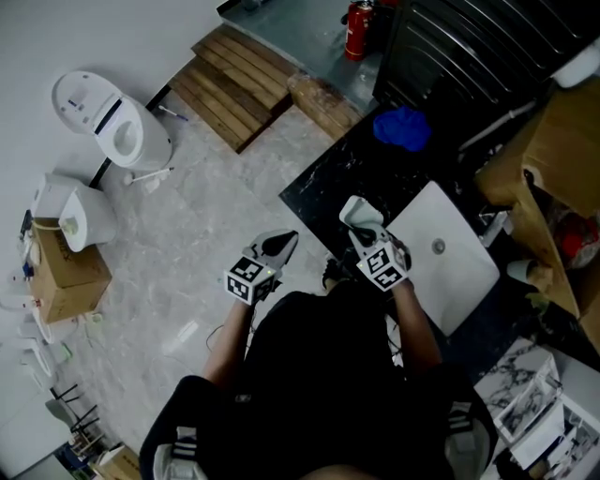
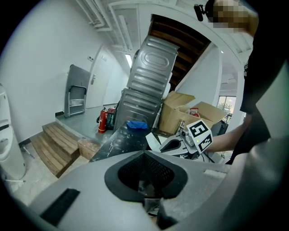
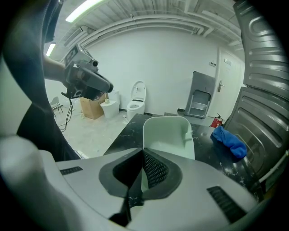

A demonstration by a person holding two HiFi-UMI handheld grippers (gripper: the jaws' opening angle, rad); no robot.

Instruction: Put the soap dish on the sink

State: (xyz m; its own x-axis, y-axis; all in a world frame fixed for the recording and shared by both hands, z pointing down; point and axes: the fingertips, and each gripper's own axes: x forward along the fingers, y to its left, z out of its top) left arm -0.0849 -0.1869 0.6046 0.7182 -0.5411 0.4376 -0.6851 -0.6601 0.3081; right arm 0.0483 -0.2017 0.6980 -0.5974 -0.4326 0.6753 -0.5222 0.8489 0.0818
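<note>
A pale, open-sided soap dish [image 3: 168, 135] stands upright between the jaws of my right gripper [image 3: 143, 155], which is shut on its lower edge. In the head view the soap dish [image 1: 359, 214] and right gripper [image 1: 364, 232] hang over the black marble counter [image 1: 323, 178], just left of the white rectangular sink [image 1: 459, 272]. My left gripper [image 1: 279, 246] is out over the floor, left of the counter edge, with its jaws together and nothing in them. Its own view shows the right gripper [image 2: 174, 145] with its marker cube.
A blue cloth [image 1: 401, 127] lies on the far counter. A faucet [image 1: 494, 225] stands at the sink's far side, with cardboard boxes [image 1: 562, 159] beyond. On the floor are a toilet [image 1: 112, 122], wooden steps [image 1: 234, 84] and a red extinguisher [image 1: 358, 28].
</note>
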